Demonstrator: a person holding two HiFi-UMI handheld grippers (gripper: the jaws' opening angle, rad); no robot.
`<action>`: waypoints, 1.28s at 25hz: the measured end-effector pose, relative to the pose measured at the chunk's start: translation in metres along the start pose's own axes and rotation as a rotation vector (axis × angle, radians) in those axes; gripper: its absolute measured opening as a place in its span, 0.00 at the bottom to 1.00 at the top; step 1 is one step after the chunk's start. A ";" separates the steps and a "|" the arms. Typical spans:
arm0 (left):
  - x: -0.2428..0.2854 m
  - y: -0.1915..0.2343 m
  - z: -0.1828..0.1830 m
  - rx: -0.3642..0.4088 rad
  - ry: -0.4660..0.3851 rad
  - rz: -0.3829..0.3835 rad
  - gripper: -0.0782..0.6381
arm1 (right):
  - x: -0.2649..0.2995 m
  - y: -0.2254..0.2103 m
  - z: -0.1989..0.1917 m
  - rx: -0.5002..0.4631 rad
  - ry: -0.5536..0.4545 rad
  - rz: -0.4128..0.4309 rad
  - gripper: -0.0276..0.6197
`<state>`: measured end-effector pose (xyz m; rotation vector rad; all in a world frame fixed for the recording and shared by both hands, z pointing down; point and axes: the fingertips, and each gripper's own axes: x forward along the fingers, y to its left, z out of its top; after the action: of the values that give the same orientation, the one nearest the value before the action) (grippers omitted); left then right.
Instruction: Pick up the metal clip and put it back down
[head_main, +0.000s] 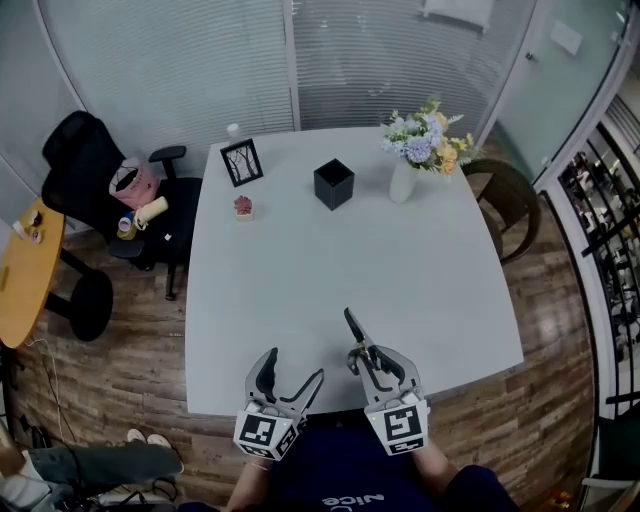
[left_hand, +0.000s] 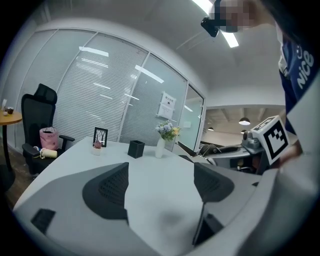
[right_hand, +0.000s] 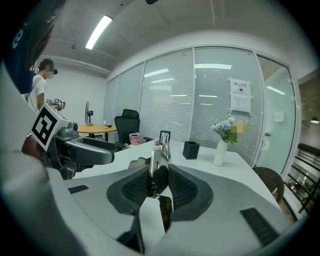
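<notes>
1. The large white square table (head_main: 350, 250) is my landmark, and I place everything else against it. Its near half looks bare, so there is room for a set-down.
2. A black office chair (head_main: 85, 165) carrying a pink bag stands off the table's left side. It plays no part in this job.
3. My right claw (head_main: 365, 350) hangs over the table's near edge, clamped on the slim silver metal clip (right_hand: 159, 160). The ribbed pads pinch the clip's dark middle, and its bright end pokes out towards the table's far side.
4. My left claw (head_main: 293, 368) sits just beside it at the same near edge. Its jaws are spread wide, with only tabletop showing between them.
5. A white vase of flowers (head_main: 404, 180), a black square cup (head_main: 333, 183) and a black picture frame (head_main: 241, 161) stand along the table's far side, well apart from the clip.
6. I judge the clip to be lifted off the table, though no view shows the gap plainly. If so, the pick-up half is done and the putting down remains. To do it well:
   - I would carry the clip a little inward from the near edge so it cannot slide off.
   - I would sink slowly, with my wrist tipped so the clip's long side meets the table flat.
   - I would ease the pads apart only once the clip rests.
   - I would then draw straight back so the pads do not drag it.
</notes>
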<state>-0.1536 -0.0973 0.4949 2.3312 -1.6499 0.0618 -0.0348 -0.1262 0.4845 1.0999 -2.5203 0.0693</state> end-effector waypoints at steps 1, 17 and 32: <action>0.000 -0.001 -0.001 0.000 0.005 -0.009 0.68 | -0.001 -0.003 -0.001 0.002 0.002 -0.017 0.21; 0.031 -0.036 -0.008 0.034 0.055 -0.183 0.68 | -0.013 -0.088 -0.040 -0.042 0.113 -0.266 0.21; 0.062 -0.091 -0.001 0.051 0.042 -0.227 0.68 | -0.005 -0.186 -0.110 -0.101 0.261 -0.307 0.21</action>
<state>-0.0475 -0.1264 0.4900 2.5212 -1.3691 0.1060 0.1380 -0.2299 0.5645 1.3283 -2.0818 0.0010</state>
